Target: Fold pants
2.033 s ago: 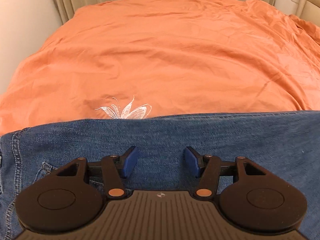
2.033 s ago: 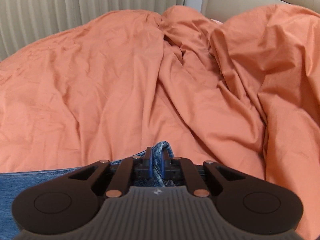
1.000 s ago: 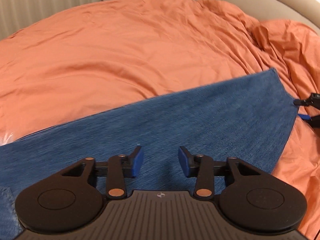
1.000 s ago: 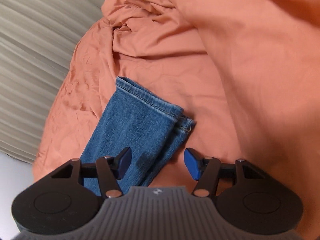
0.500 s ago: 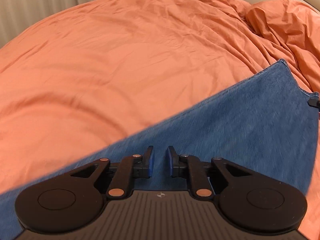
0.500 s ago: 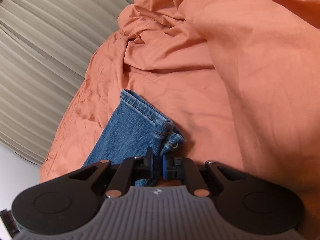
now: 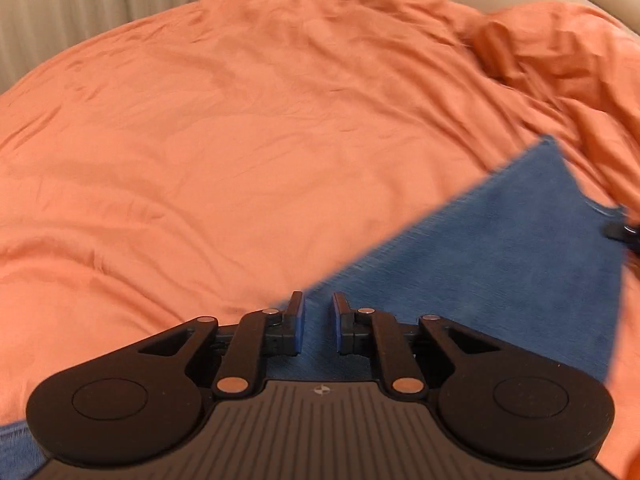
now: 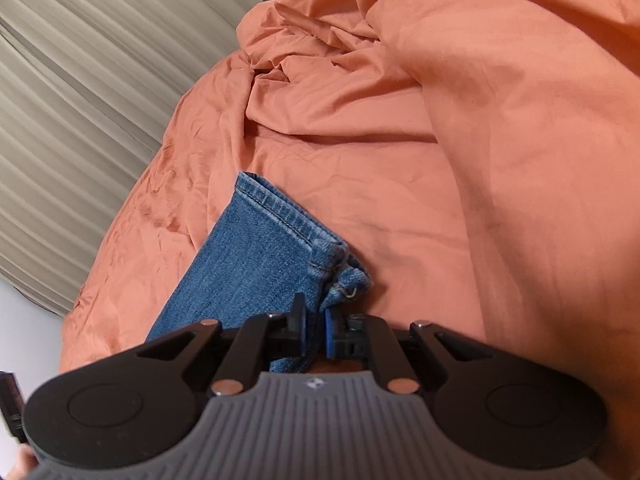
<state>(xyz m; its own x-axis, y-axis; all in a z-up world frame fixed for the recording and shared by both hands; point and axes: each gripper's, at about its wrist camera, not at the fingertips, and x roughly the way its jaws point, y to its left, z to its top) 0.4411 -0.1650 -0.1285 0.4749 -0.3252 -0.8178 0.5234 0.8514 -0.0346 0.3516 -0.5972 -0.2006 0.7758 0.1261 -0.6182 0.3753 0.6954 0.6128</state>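
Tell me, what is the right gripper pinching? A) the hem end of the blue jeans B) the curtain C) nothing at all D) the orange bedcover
A: in the right wrist view the right gripper has its blue pads closed on the bunched hem corner of the jeans, which lie on the orange bedcover.

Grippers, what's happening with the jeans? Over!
Right gripper shut on jeans hem. Left gripper shut on jeans edge. Jeans on orange duvet. Nothing in the way.
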